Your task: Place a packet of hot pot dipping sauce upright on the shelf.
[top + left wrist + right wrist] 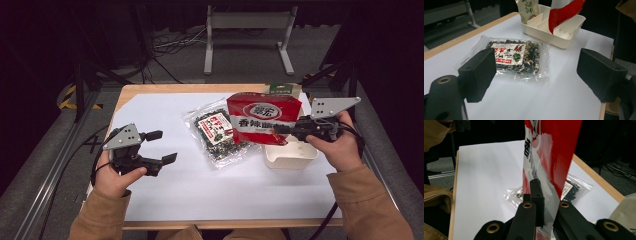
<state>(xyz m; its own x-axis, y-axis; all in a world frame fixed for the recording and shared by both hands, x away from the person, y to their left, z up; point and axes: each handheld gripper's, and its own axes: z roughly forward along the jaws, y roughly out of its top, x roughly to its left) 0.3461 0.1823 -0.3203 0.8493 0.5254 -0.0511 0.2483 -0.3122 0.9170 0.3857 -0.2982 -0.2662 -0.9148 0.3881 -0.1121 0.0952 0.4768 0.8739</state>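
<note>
— While the right gripper [280,131] pinches the red pouch [263,117] above the white bin [290,156], how much remains?

— The green packet [527,8] is binned; the seaweed bag [218,132] lies ahead of the spread, empty left gripper [161,146].

The room was dark, with black walls or curtains behind. A wooden table [131,90] stood in the middle, most of its top covered by a white sheet [165,195]. The floor [320,45] was grey carpet. Beyond the table stood a grey metal stand [248,22] on two feet, with loose cables [167,42] beside it. Yellow-and-black tape [67,97] marked the floor at the left. Metal rails [47,187] ran along both sides of the table.
</note>
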